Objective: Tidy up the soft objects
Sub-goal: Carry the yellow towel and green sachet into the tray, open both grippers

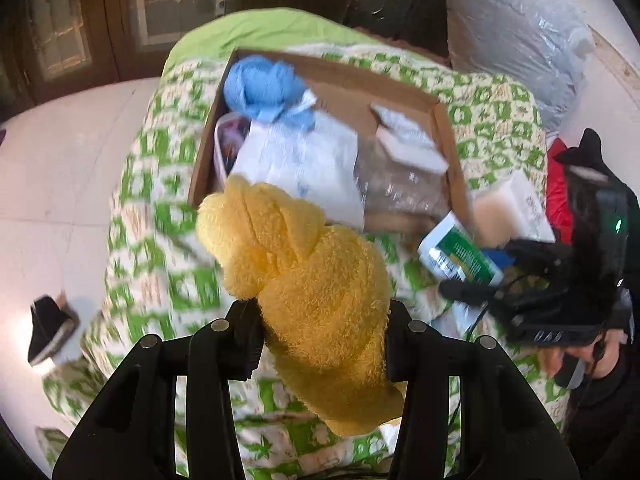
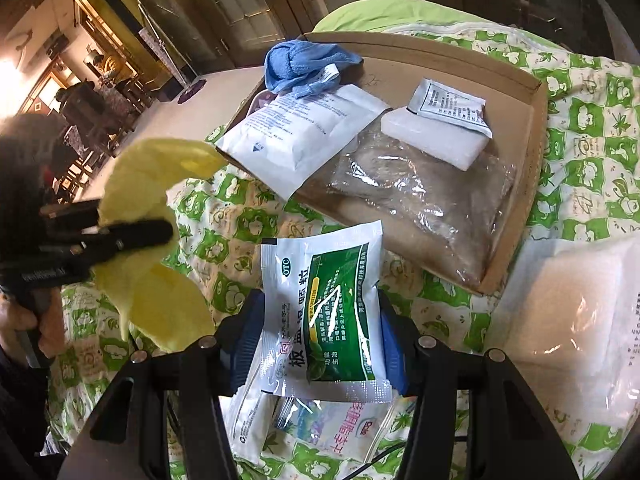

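Observation:
My left gripper (image 1: 320, 316) is shut on a yellow terry towel (image 1: 304, 276), which hangs bunched above the green-and-white quilt (image 1: 152, 248). The same yellow towel (image 2: 148, 240) shows at the left of the right wrist view, pinched by the left gripper (image 2: 132, 236). My right gripper (image 2: 320, 320) is shut on a green-and-white sachet (image 2: 328, 308), lifted off the quilt; the right gripper (image 1: 480, 280) with that sachet (image 1: 460, 252) is at the right of the left wrist view. Beyond lies an open cardboard box (image 2: 528, 128) with a blue cloth (image 2: 296, 64), a white pouch (image 2: 304, 128), a clear bag (image 2: 424, 196) and a white block (image 2: 436, 140).
More sachets (image 2: 332, 428) lie on the quilt under my right gripper. A white plastic packet (image 2: 572, 320) sits at the right. A large plastic bag (image 1: 516, 32) stands behind the bed, a red item (image 1: 556, 184) by the quilt's edge, and a dark slipper (image 1: 48, 328) on the white floor.

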The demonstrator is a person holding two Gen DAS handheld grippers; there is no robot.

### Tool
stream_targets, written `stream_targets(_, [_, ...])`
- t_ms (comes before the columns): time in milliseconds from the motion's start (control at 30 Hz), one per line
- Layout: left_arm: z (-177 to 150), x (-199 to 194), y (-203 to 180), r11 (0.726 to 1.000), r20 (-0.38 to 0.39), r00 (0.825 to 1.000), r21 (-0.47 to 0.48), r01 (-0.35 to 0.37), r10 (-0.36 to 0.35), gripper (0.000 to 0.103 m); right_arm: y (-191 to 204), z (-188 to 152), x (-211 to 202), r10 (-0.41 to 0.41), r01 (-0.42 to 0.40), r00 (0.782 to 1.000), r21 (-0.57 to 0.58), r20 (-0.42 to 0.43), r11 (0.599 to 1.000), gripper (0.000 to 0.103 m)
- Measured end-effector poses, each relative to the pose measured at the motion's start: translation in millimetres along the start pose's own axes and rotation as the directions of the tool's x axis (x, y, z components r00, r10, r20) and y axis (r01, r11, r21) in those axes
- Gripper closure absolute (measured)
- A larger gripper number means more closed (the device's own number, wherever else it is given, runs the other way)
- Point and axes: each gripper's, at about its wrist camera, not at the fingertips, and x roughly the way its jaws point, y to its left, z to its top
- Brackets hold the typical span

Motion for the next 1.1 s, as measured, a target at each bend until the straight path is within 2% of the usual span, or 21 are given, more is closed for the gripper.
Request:
stream_targets(167, [38, 0, -10, 1.0, 0.016, 1.0, 0.008, 0.024, -0.024, 0.058, -6, 2, -8, 0.004, -0.005, 1.0, 0.014, 0.014, 1.0, 0.049])
stream_targets(333, [78, 17, -11, 0.999, -0.003, 0.999, -0.011, 0.034, -0.034, 0.058, -11, 14, -14, -0.004, 0.003, 0.999, 0.035, 0.039, 0.999, 0.049])
stream_targets(600, [135, 55, -11, 0.995, -0.012, 0.997, -0.067, 0.07, -0.07, 0.059, -31, 56, -29, -0.102, 0.095, 0.99, 0.077, 0.093, 0.992, 0.049])
stream_targets(800, [171, 90, -32, 1.0, -0.025, 0.999, 0.02, 0.02, -0.02, 0.058, -58, 102, -19, -0.186, 0.169, 0.977, 0.15, 0.103, 0.974, 0.049])
stream_targets(933, [185, 117, -35, 0.998, -0.034, 0.999, 0.059, -0.031, 0.033, 0.058, -85, 114, 2, -0.185, 0.161, 0.979, 0.232, 0.083, 0.959, 0.049])
stream_targets(1100, [191, 144, -37, 0.995, -0.045, 0.997, 0.08, -0.057, 0.061, 0.058, -106, 119, 27, -0.189, 0.167, 0.98, 0.264, 0.061, 0.95, 0.049])
